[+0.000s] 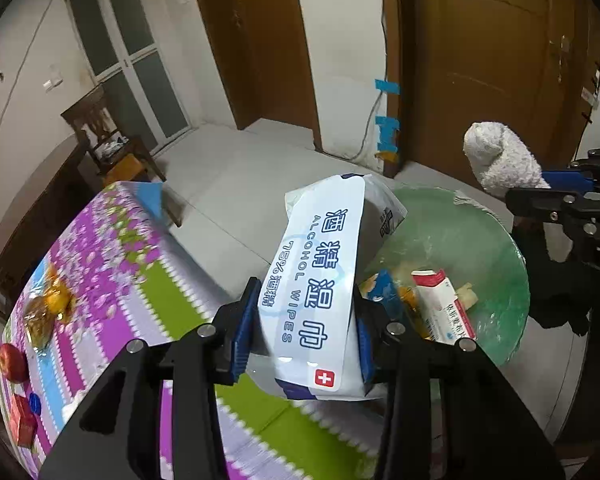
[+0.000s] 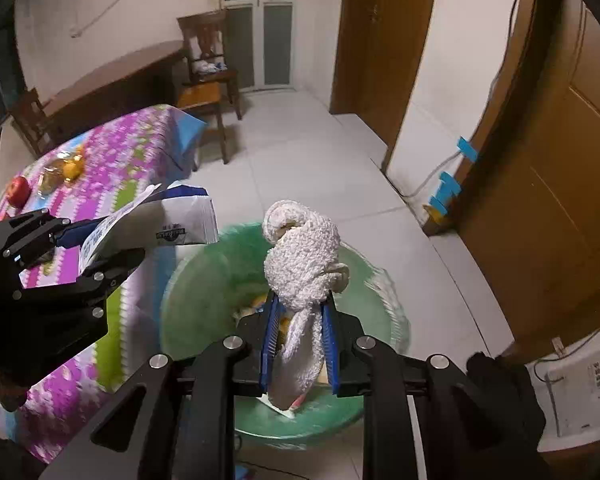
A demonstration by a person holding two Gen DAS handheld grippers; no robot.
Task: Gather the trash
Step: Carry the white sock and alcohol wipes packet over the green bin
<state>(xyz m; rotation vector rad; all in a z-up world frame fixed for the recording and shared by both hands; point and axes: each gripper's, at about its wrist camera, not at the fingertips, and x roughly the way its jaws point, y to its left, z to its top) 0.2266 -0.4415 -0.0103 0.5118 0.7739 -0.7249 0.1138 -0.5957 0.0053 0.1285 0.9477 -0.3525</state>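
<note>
1. Holding a white and blue soft plastic pack of alcohol wipes (image 1: 316, 292) clamped between the blue pads of the left hand-held gripper (image 1: 304, 322), poised above the near rim of the translucent green round plastic basin (image 1: 496, 240) on the floor beside the counter (image 1: 112, 264) with its purple and green patterned cloth
2. Pinching a rolled white terry cloth (image 2: 300, 264) in the right hand-held gripper (image 2: 300, 344), jaws narrowed onto its lower tail, directly over the middle of the basin
3. Already lying inside the basin: a red and white small cardboard box (image 1: 444, 304) and some yellowish scraps, too blurred to name
4. Judging the step in hand as dropping both items into the basin
5. Carrying the wipes pack further inward past the rim before letting go, since much of it seems to be overhanging the counter side
6. Lowering before opening, so the light pack is not bouncing out
7. Releasing one hand-held gripper at a time, avoiding a clash between the two over the basin
8. Leaving the red apple (image 1: 12, 362) and the wrapped orange fruit (image 1: 48, 308) on the counter, probably not trash
</note>
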